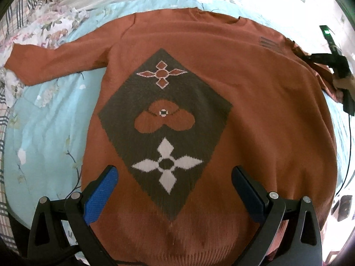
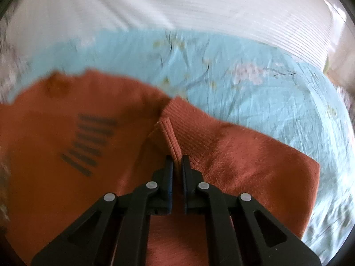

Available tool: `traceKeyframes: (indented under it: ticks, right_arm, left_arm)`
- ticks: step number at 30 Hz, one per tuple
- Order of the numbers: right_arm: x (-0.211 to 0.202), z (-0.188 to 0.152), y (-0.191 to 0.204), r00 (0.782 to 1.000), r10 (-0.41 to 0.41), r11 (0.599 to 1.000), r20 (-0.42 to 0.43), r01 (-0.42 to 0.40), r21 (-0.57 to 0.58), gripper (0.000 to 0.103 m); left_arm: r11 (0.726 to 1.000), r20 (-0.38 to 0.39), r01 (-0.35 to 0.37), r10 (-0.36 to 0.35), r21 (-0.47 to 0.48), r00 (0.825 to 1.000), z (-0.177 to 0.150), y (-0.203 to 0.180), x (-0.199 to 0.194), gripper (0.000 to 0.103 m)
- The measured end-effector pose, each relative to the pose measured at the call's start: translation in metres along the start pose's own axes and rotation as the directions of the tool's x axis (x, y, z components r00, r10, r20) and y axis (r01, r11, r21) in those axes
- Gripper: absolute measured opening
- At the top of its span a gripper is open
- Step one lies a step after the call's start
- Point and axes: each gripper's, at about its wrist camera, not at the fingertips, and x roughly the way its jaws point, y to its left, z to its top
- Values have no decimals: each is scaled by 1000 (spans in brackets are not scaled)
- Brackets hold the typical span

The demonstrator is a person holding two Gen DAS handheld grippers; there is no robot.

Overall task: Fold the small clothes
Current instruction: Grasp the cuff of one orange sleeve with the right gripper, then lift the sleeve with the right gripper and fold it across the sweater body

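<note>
A rust-orange sweater [image 1: 255,110] with a dark diamond and flower motifs lies flat, front up, on a light blue floral sheet [image 1: 51,137]. Its left sleeve [image 1: 55,59] stretches out to the left. My left gripper [image 1: 174,169] hovers open over the sweater's lower part, one blue pad [image 1: 102,190] near the left hem edge, nothing between the jaws. My right gripper [image 2: 177,158] is shut on a ribbed fold of the right sleeve [image 2: 170,137], lifting it off the sheet. In the left wrist view the right gripper [image 1: 332,66] and a hand show at the sweater's right edge.
Crumpled floral cloth [image 1: 55,24] lies at the back left, and plaid fabric [image 1: 6,133] runs along the left edge. White striped bedding [image 2: 199,11] lies behind the sheet. A black cable [image 1: 348,155] hangs at the right.
</note>
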Motion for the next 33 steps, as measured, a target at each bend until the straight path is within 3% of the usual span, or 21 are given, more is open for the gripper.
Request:
traceKeyframes:
  ticks: [3,9,13,18,26,28,29,31,33]
  right_arm:
    - [-23,5,10,989,123,988,84,-130,84,8]
    - [-26,21,84,915,372,908,158,-394,144,8]
    - [-14,28,150,868,464,862,175,-488,139,8]
    - [2,28,238,815,566,810,124,-578,98,8]
    - [39,16,311,780,626,779,-13,-624,52,11]
    - [46,13,311,795,604,797,-59,-601,65,15]
    - [46,11,309,791,608,794,-70,-603,80,18]
    - [36,8,297,778,627,778,-43,-621,92,24]
    - [19,5,281,794,608,791,1,-606,85,36]
  left_arm:
    - [1000,2,22,-22,-16,1000,3,2,3,102]
    - [996,20,79,-79,-46,997,9,7,5,102]
    - [988,51,116,-112,-98,992,13,23,2,102]
    - [968,70,182,-172,-174,983,16,45,0,102]
    - [954,130,209,-184,-213,974,28,69,-2,102]
    - [950,153,224,-193,-218,969,39,74,-2,102]
    - [947,165,234,-200,-221,966,48,77,0,102]
    - [940,180,258,-221,-221,959,62,79,4,102]
    - [929,196,299,-259,-219,946,82,82,11,102]
